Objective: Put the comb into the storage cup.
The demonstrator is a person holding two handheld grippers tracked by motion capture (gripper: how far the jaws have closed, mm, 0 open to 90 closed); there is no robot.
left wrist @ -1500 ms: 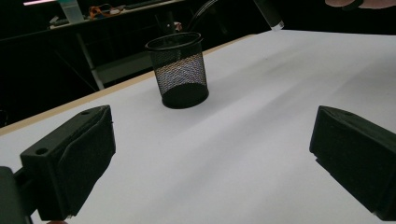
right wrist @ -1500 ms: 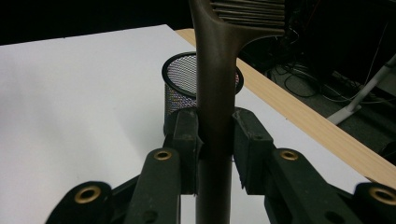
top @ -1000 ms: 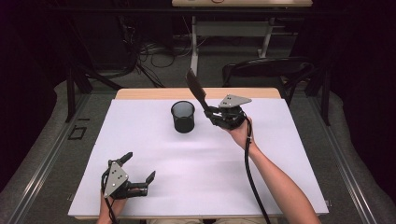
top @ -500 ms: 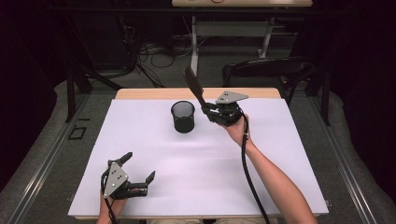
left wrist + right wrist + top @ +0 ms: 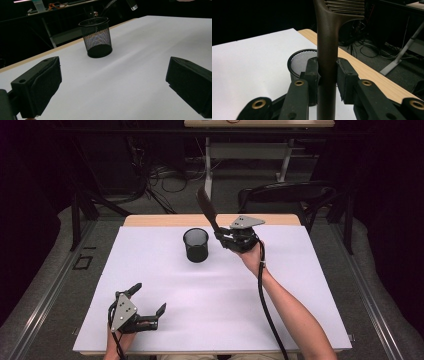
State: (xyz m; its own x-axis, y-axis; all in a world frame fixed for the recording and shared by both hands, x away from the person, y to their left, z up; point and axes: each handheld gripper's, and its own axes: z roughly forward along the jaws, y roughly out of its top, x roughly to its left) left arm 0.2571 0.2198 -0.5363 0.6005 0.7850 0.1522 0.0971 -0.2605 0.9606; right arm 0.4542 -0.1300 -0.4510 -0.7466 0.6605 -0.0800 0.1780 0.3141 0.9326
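High view: the right tongs [image 5: 218,231] have shifted a little toward the left and the far edge over the last second, and the dark comb [image 5: 207,211] they carry now stands slightly closer to the black mesh pen cup [image 5: 195,245]. The comb rises up and to the far left from the tongs, tilted, with its upper end above the far edge of the white worktop [image 5: 310,285].

Right gripper view: the tongs [image 5: 328,77] are clenched on the comb's handle [image 5: 326,50], one pad on each side. The toothed part starts at the top of that view, and the cup [image 5: 298,61] sits just behind and to the left of the handle.

Left tongs [image 5: 147,306] rest at the near left of the worktop, released and holding nothing, unchanged in place. Left gripper view confirms the wide gap, with the cup [image 5: 96,37] upright and empty as far as can be seen.

Judgement: the comb is being brought to the cup for insertion. It is not yet over the rim. The remaining move calls for carrying it further left, turning it nearer upright, and lowering before release. Risk: the light cup may tip if the comb strikes its rim.
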